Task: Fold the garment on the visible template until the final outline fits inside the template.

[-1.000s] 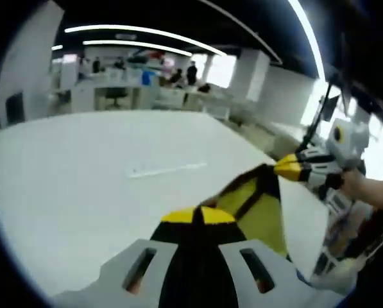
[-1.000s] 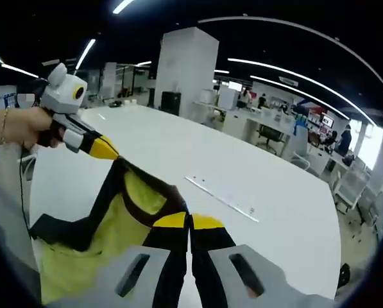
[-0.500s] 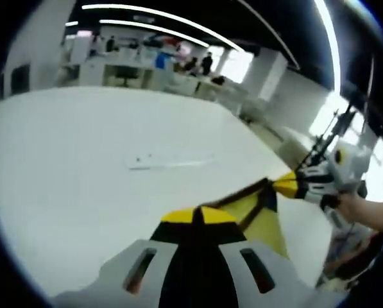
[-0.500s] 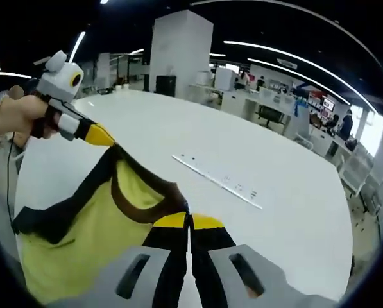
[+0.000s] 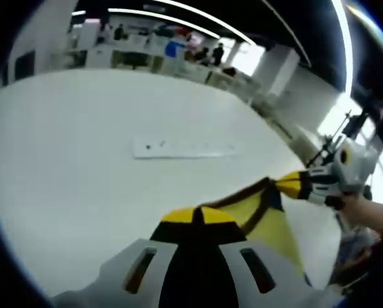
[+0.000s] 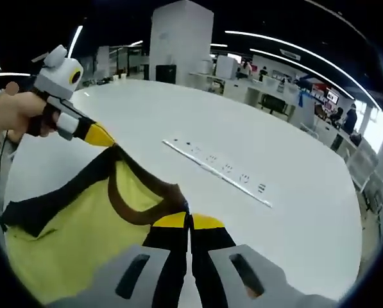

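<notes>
A: Containers? None on the worktop (image 6: 294, 160). Just a flat white strip (image 6: 218, 171) with small marks, lying on the surface, well apart from the garment.

B: Tongs?

A: Left tongs (image 5: 198, 214) pressed together on the dark-trimmed edge of the yellow garment (image 6: 69, 237). Right tongs (image 6: 189, 221) likewise pinching the dark neckline trim. In the right gripper view the left tongs come in from the left, yellow tips on the other shoulder corner, a hand (image 6: 18, 114) on the grip. In the left gripper view the right tongs (image 5: 287, 184) hold the far corner.

B: Where's the garment, which way does it run?

A: Held between the two tongs at the near edge of the worktop. Top edge with the neckline stretches from one pair of tongs to the other; that's the long axis visible. The body drops away below that line toward the person. Can't tell if the lower part touches the worktop.

B: Change versus a second ago?

A: The yellow panel looks more spread now and less bunched. In the right gripper view the strip sits higher and closer, but that's camera movement. Grip on both corners unchanged.
</notes>
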A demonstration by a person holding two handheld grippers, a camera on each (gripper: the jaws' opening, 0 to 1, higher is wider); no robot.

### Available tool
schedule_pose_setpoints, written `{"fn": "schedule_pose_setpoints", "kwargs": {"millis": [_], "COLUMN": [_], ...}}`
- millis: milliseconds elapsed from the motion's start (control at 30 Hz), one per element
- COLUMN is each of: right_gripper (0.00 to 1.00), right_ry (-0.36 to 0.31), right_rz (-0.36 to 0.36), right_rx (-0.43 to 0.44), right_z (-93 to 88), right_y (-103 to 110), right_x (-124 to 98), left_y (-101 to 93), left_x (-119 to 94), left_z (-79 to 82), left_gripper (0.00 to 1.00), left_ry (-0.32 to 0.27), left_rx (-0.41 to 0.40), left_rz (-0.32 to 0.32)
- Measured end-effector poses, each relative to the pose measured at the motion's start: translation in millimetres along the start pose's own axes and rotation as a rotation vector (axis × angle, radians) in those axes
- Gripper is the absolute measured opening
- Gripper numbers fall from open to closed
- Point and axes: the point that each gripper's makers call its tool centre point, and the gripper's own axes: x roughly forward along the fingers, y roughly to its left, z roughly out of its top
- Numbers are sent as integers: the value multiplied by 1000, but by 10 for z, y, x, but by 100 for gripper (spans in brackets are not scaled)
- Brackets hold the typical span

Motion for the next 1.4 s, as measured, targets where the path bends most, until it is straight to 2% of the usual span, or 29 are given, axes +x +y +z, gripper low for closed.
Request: {"fn": "schedule_pose_setpoints", "kwargs": {"millis": [167, 500, 933, 1067, 1133, 1367, 1400], "right_gripper": [1, 1, 1, 1, 1, 1, 1], "right_ry": [15, 65, 91, 68, 61, 45, 37], "right_rz": [2, -7, -10, -15, -15, -26, -29], "right_rx": [-2, -29, -90, -109, -150, -174, -214], "right_z": [-60, -184, -313, -266, -241, -204, -192], "right_y": [-32, -105, -167, -196, -209, -280, -289], "right_x": [130, 426, 671, 714, 737, 802, 815], "left_y": [16, 219, 392, 437, 467, 521, 523], "left_x": [97, 264, 492, 539, 558, 598, 602], "left_z": [21, -26, -15, -41, -60, -63, -70], "left_gripper": [0, 0, 0, 0, 0, 0, 0], "left_ry": [5, 31, 53, 58, 70, 77, 78], "left_rx": [16, -21, -51, -80, -62, -30, -20], "left_rz": [1, 49, 77, 91, 105, 121, 120]}}
